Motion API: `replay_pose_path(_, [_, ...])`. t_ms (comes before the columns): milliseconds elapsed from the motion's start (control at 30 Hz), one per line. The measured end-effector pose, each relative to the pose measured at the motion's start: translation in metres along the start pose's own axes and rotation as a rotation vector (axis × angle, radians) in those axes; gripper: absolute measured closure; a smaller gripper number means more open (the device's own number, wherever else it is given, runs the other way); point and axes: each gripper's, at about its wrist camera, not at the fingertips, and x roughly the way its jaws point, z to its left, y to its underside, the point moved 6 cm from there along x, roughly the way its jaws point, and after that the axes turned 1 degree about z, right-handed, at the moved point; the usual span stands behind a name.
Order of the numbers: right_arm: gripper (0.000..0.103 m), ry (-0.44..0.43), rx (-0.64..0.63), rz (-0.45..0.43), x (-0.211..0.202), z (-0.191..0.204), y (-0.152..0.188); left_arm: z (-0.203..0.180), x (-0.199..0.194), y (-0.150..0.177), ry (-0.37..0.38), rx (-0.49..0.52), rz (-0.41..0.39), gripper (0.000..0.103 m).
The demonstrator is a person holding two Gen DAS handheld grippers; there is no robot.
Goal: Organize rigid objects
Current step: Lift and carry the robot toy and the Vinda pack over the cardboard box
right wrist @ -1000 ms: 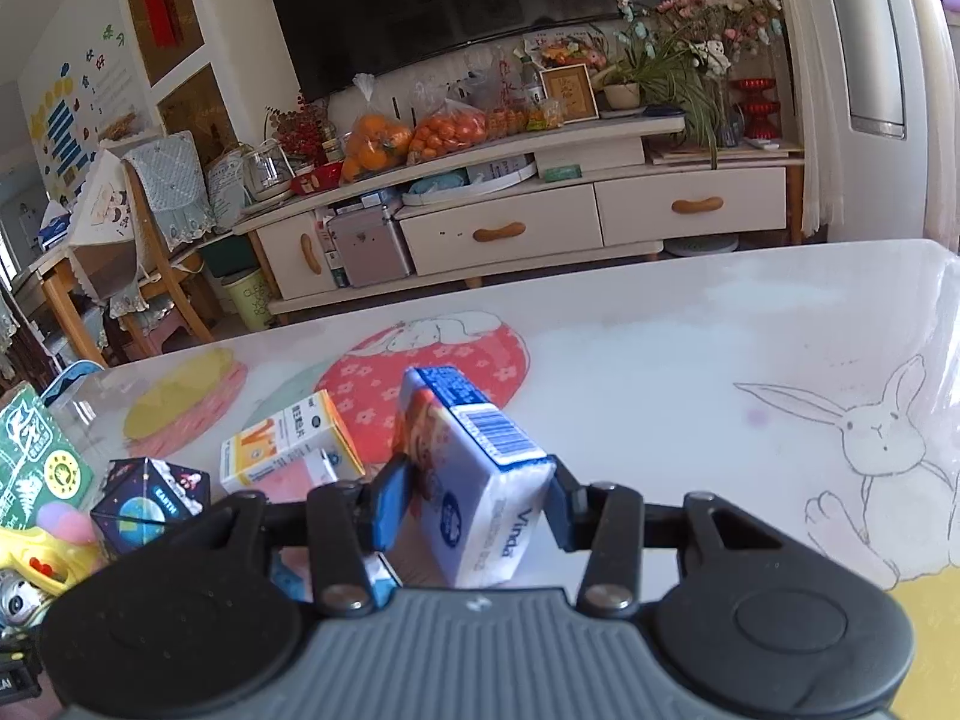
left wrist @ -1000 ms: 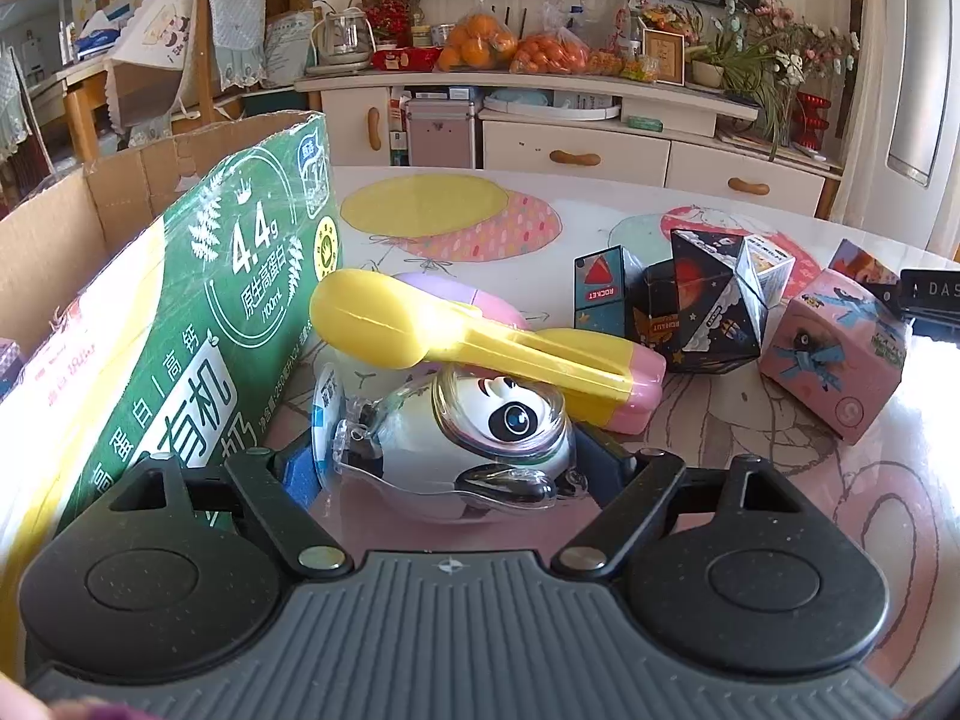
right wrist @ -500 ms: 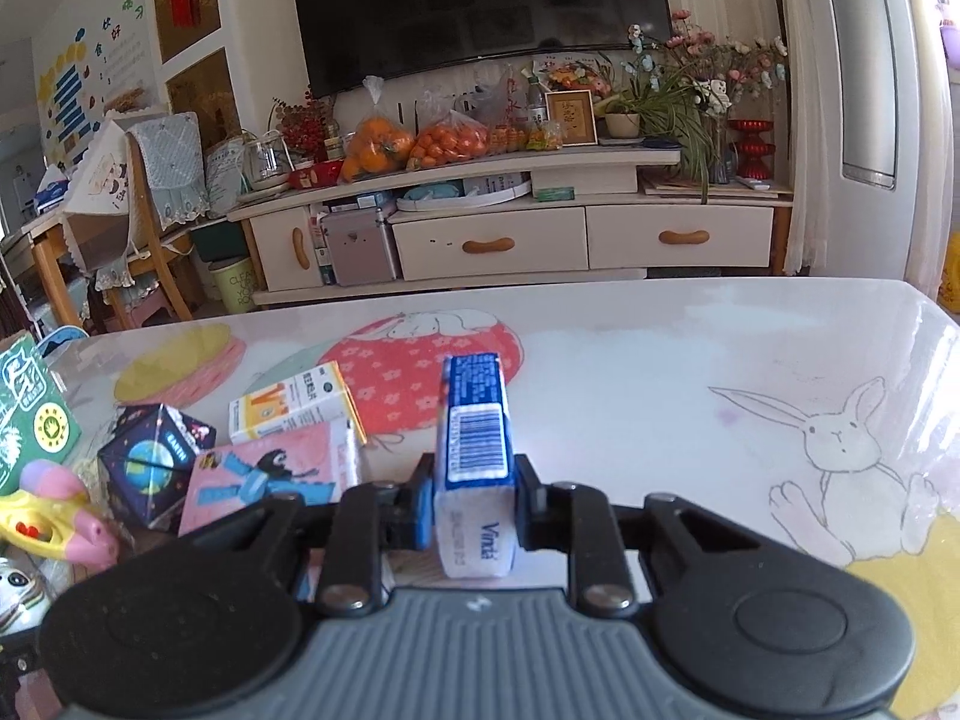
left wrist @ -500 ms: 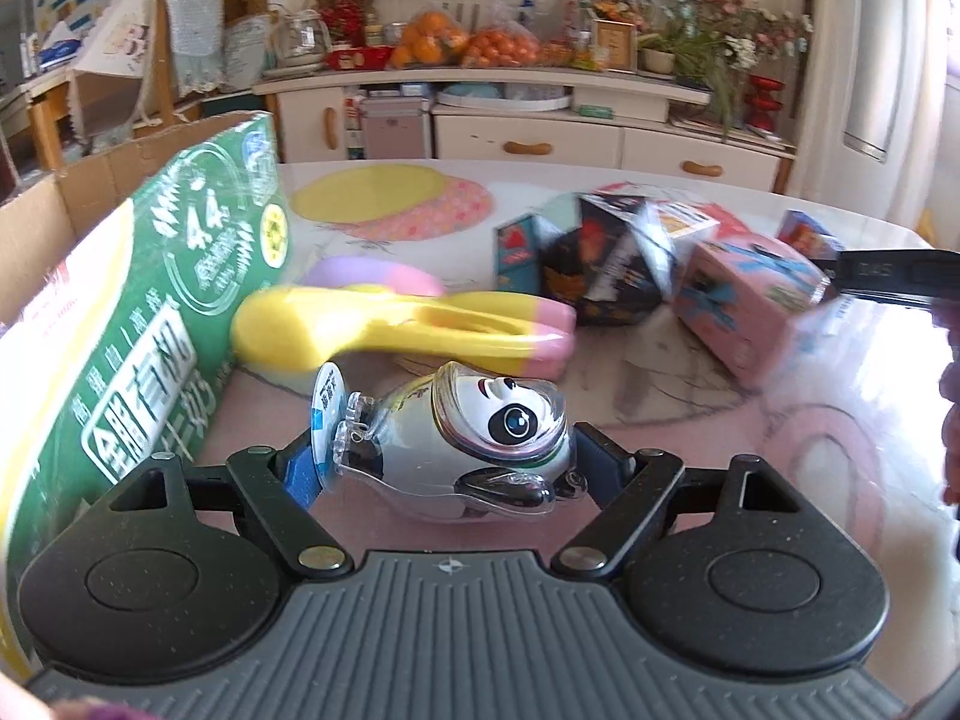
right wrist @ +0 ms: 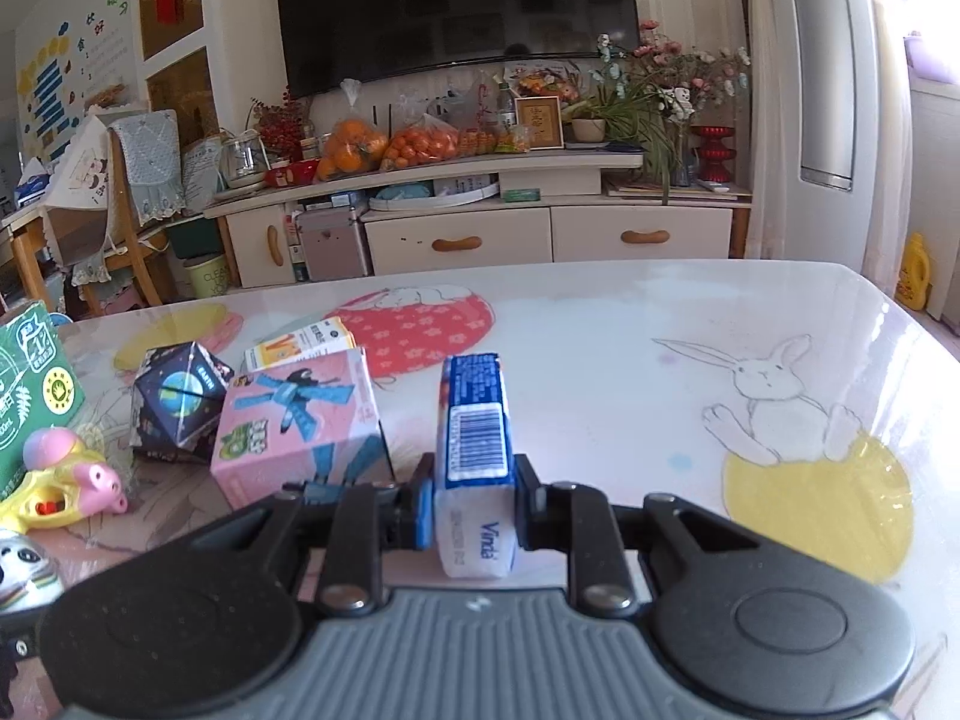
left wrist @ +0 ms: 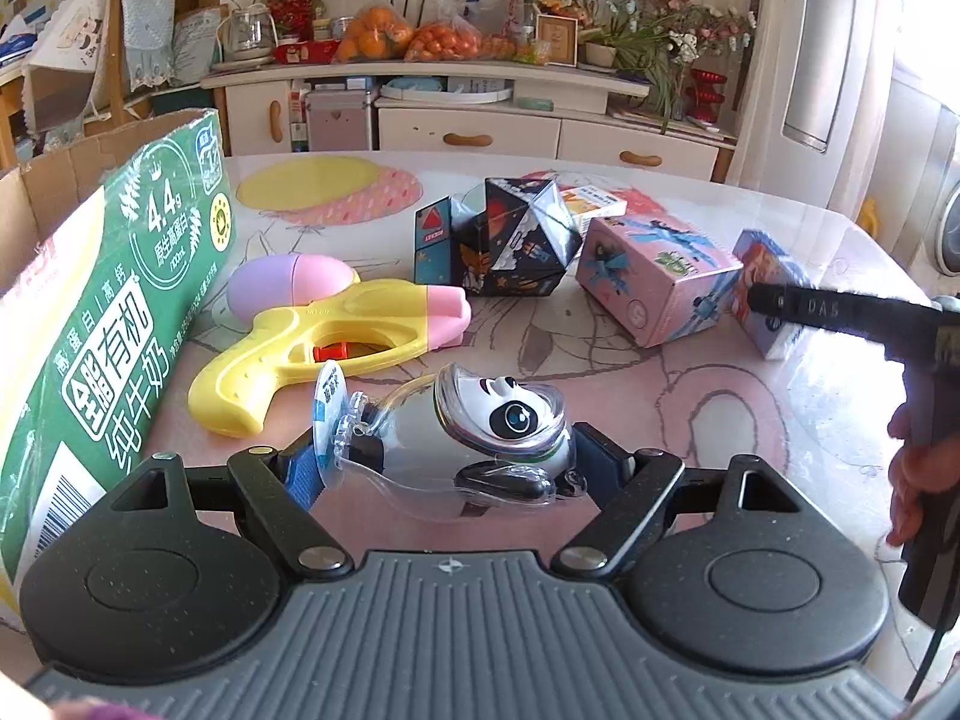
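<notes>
1. The left gripper has its two fingers squeezed on a panda toy in a clear plastic pack. The toy is off the table, just in front of the camera.
2. The right gripper is pinched almost fully shut on a thin pack of tissues. The pack stands on its edge between the fingers, close beside a pink box.
3. A big green milk carton box stands open on the left side of the table. It looks like the place where things should go.
4. A yellow water gun, a dark star-shaped cube and the pink box still lie on the table, between the two grippers.
5. To do this step well, hold both things tight so they do not slip.
6. Lift the panda toy high enough to clear the wall of the carton box, then let go only when it is over the inside.
7. Bring the tissues over one hand at a time, so the grippers do not bump.
8. Do not knock the water gun on the way.
</notes>
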Motion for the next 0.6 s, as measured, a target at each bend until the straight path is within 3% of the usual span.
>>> replay_pose_path(333, [0.081,0.026,0.016,0.018,-0.03,0.009,0.02,-0.003,-0.017,0.005,0.032,0.02,-0.018,0.001])
replay_pose_path(600, [0.081,-0.04,0.055,0.044,-0.056,0.03,0.031,-0.002,-0.029,0.003,0.064,0.016,-0.05,0.001])
